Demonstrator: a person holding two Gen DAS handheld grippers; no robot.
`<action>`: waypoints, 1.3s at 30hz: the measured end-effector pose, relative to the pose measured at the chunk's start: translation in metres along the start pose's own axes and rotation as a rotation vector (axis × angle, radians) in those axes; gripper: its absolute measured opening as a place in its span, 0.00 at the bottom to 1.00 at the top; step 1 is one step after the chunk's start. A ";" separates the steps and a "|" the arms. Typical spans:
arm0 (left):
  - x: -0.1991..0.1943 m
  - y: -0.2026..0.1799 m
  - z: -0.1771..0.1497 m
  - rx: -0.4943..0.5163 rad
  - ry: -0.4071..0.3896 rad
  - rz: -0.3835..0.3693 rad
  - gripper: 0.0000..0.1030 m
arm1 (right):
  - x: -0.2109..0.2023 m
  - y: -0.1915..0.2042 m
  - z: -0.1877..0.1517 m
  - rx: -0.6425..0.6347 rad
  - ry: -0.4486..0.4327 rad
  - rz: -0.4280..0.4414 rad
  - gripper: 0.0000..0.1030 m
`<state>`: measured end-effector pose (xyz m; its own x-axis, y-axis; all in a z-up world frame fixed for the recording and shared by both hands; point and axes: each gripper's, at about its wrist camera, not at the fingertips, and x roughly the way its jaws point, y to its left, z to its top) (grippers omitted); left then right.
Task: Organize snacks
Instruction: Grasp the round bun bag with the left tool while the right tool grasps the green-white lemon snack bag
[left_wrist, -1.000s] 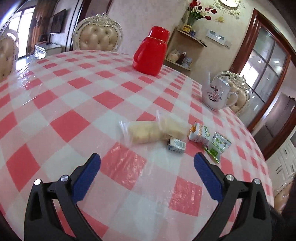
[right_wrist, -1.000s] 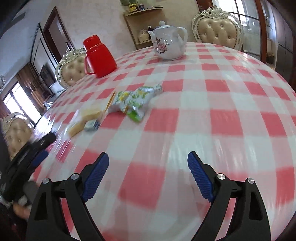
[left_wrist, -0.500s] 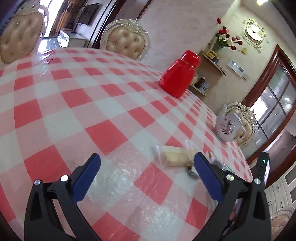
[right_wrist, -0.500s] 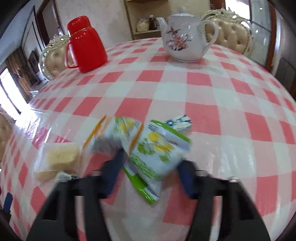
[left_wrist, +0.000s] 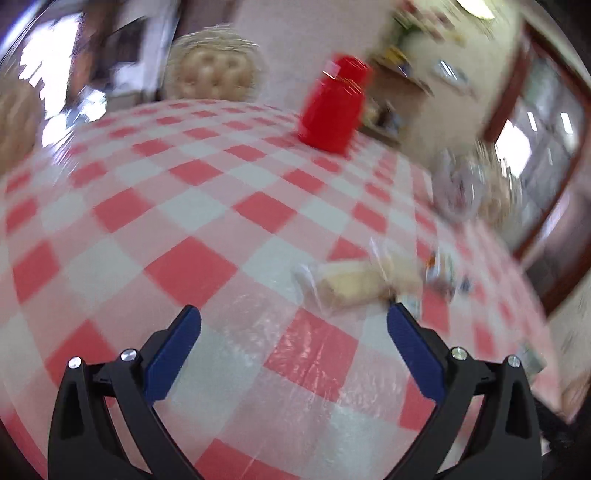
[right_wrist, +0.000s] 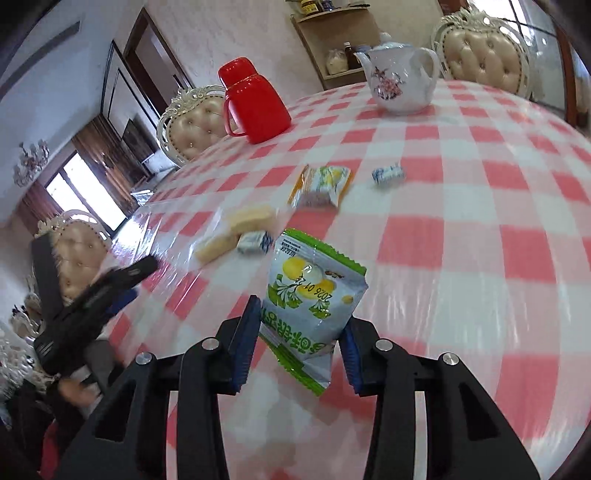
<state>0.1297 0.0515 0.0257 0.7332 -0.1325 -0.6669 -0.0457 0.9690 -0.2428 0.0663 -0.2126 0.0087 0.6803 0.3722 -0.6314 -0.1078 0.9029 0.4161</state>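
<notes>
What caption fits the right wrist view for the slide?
Right gripper clamps a green-and-white snack packet above the red-checked table; other snacks, red jug and teapot beyond.

Right tool (right_wrist: 299, 332) clamped on packet, left tool (left_wrist: 293, 325) spread wide

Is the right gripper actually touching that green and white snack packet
Touching. The right wrist view shows the right gripper with both blue pads pressed against the sides of the green and white snack packet.
</notes>
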 end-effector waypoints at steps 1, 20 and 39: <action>0.008 -0.009 0.003 0.078 0.035 0.005 0.98 | -0.001 -0.001 0.000 0.009 0.001 0.009 0.39; 0.081 -0.059 0.025 0.617 0.212 -0.148 0.41 | -0.025 0.010 0.006 -0.006 -0.052 0.059 0.40; 0.045 -0.101 -0.029 0.632 0.239 -0.211 0.67 | -0.025 -0.010 0.010 0.062 -0.063 0.045 0.40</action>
<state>0.1476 -0.0583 -0.0004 0.5108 -0.3027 -0.8047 0.5364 0.8437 0.0230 0.0581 -0.2330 0.0269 0.7202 0.3958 -0.5698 -0.0951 0.8699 0.4840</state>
